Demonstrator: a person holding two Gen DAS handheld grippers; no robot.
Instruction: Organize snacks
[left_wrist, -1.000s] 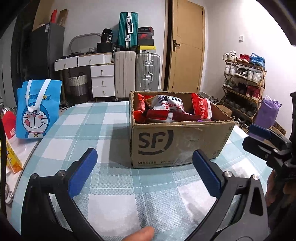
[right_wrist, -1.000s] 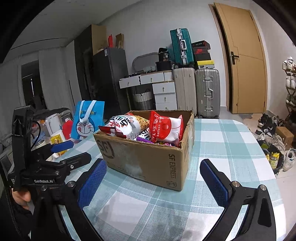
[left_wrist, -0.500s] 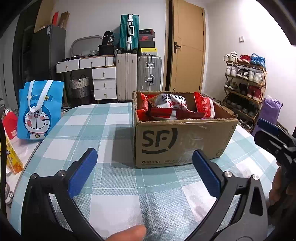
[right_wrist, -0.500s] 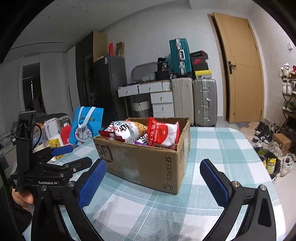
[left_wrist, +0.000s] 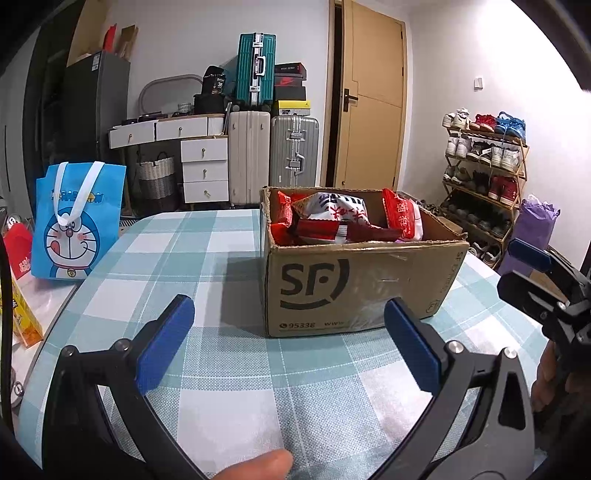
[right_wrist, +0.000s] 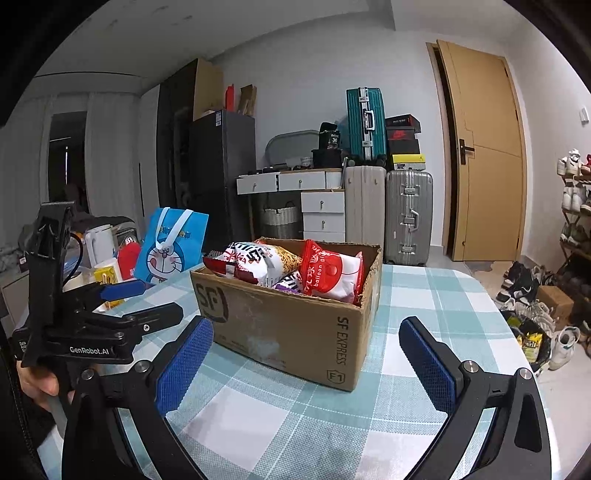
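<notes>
A brown cardboard box marked SF stands on the checked table; it also shows in the right wrist view. It holds several snack bags: a red and white bag, a white bag with red print, and a red balloon bag. My left gripper is open and empty, a little short of the box front. My right gripper is open and empty, before the box's right corner. Each gripper shows at the edge of the other's view.
A blue Doraemon tote bag stands at the table's left edge, with a yellow packet and a red bag beside it. Suitcases, drawers and a door stand behind. A shoe rack is at the right.
Both grippers have drawn back and tilted up slightly, so the box sits lower and a bit farther off in both views. Both stay open and empty.
</notes>
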